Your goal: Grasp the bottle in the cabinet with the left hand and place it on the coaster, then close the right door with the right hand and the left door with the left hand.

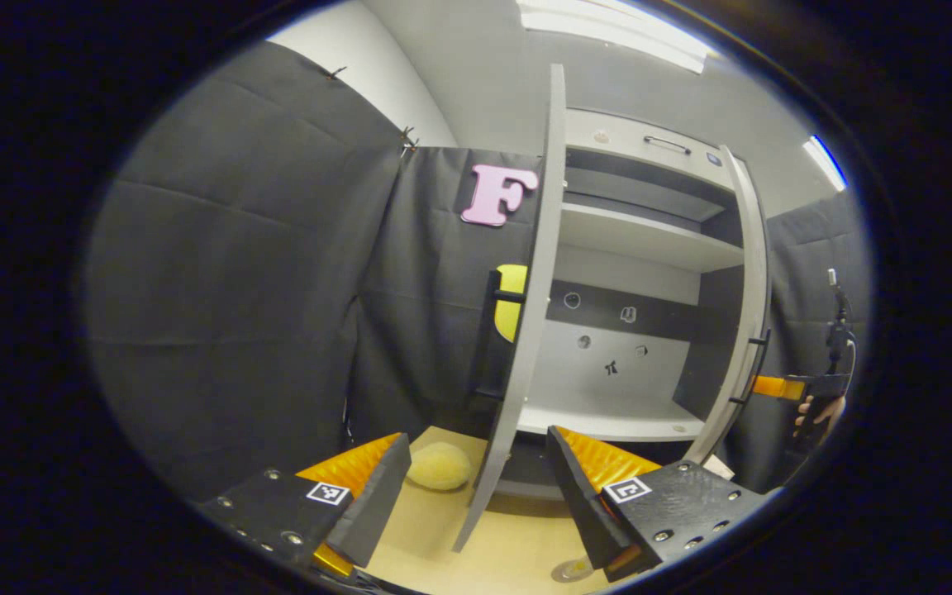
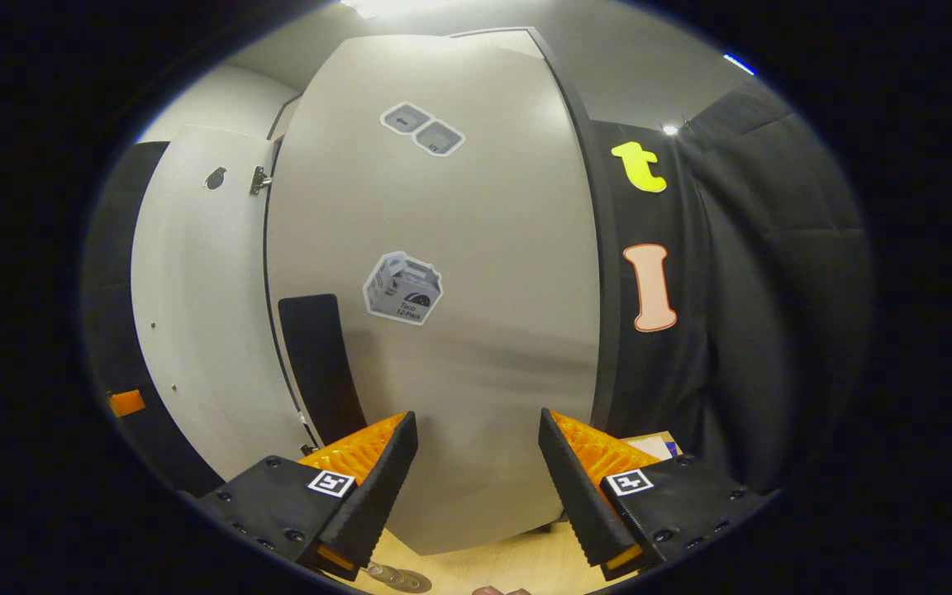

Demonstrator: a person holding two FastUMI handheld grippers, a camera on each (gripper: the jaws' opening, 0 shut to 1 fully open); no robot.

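Note:
The cabinet (image 1: 633, 240) stands with both doors swung out and its shelves bare. Its left door (image 1: 530, 314) shows edge-on just beyond my left gripper (image 1: 476, 442), which is open and holds nothing. The right door (image 1: 747, 314) hangs open at the right, with my right gripper (image 1: 802, 388) and a hand behind it. In the right gripper view the right door's outer face (image 2: 476, 347) is close ahead of the open right gripper (image 2: 476, 423); the fingers are not touching it. A small round thing (image 1: 571, 568) lies at the bottom edge, too cut off to name.
A yellowish rounded object (image 1: 439, 465) lies on the wooden table (image 1: 517, 537) left of the left door's foot. Black cloth walls close in on the left and right. Papers (image 2: 649, 446) lie on the table by the right door.

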